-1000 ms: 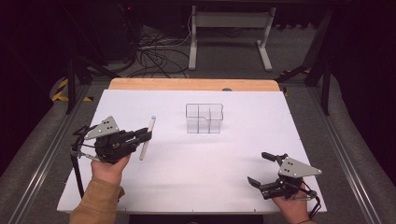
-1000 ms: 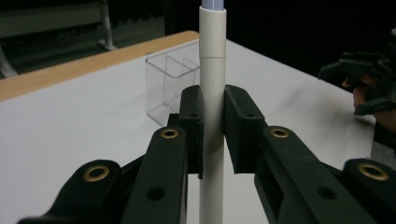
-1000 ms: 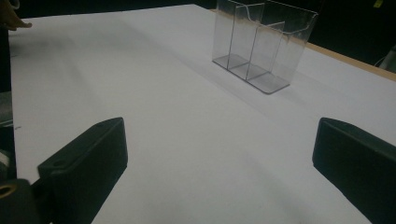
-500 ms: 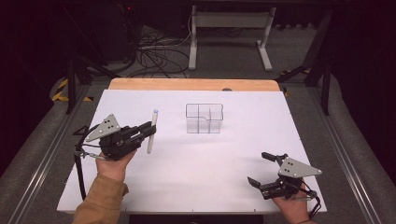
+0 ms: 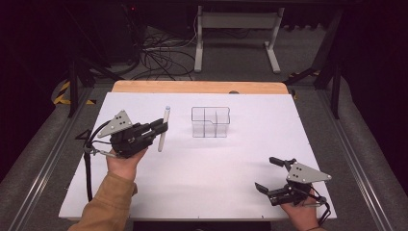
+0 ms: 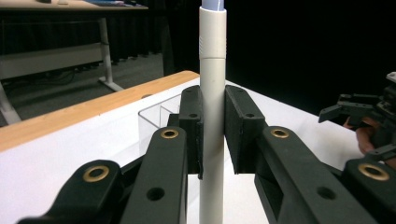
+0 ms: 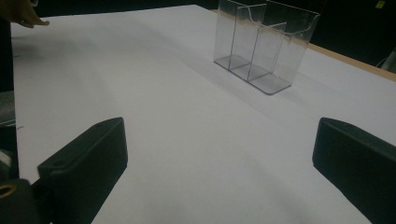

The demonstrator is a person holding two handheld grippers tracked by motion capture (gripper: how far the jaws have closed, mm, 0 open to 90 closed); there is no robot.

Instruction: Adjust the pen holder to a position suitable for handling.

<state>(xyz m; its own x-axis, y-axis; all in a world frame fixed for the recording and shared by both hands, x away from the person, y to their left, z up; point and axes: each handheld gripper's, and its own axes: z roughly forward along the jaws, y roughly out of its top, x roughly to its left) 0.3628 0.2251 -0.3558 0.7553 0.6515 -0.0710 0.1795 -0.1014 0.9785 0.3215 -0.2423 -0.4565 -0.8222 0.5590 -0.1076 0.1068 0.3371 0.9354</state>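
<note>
High view, near edge first: right hand-held gripper point(image 5: 275, 175) rests low on the white surface point(image 5: 202, 192), jaws spread wide, nothing between them; the right gripper view confirms bare surface between the two black pads. Farther in, at left, left hand-held gripper point(image 5: 161, 127) is closed on a white pen point(image 5: 163, 130), carried clear of the surface, roughly upright with a slight tilt, capped end up. Left gripper view: pads point(image 6: 194, 126) clamp the barrel of the pen point(image 6: 212, 93) at about mid-length, below the cap seam.

Beyond, toward the middle of the surface, stands a clear acrylic organizer point(image 5: 210, 122) with several open-top compartments, all apparently empty; pen is near it, to its left, not touching.

Handling judgement: pen looks light, rigid, smooth-walled plastic, so it could swivel or slide in the pads if bumped. Mid-barrel hold seems sound. Organizer likely light too and could skid or tip if the pen tip strikes a wall.
</note>
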